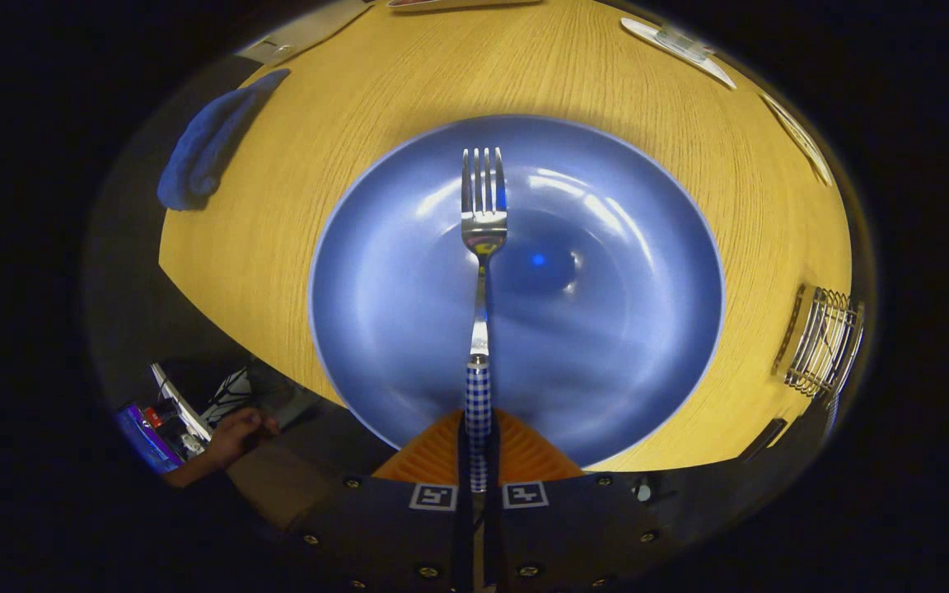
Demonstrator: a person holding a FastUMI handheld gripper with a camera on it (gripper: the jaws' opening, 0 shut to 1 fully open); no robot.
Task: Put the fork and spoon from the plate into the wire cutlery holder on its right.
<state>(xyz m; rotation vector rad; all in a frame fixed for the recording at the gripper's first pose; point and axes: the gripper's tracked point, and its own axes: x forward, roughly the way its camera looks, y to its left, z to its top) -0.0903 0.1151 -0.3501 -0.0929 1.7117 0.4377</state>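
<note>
Holding the fork [481, 272] clamped in your hand-held gripper [479, 445] above the plate [409, 329], you've yet to reach the holder [825, 342] at right.

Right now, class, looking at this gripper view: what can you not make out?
- Contents of the wire cutlery holder: too small and warped to tell.
- Fork handle end: hidden between the closed fingers of the gripper.
- Flat white items across the table: too small to identify.
- Near rim of the plate: covered by the fingers.

Fork [483, 247] held over the plate [623, 379], wire cutlery holder [825, 342] to its right (cloth [207, 144] far left)
</note>
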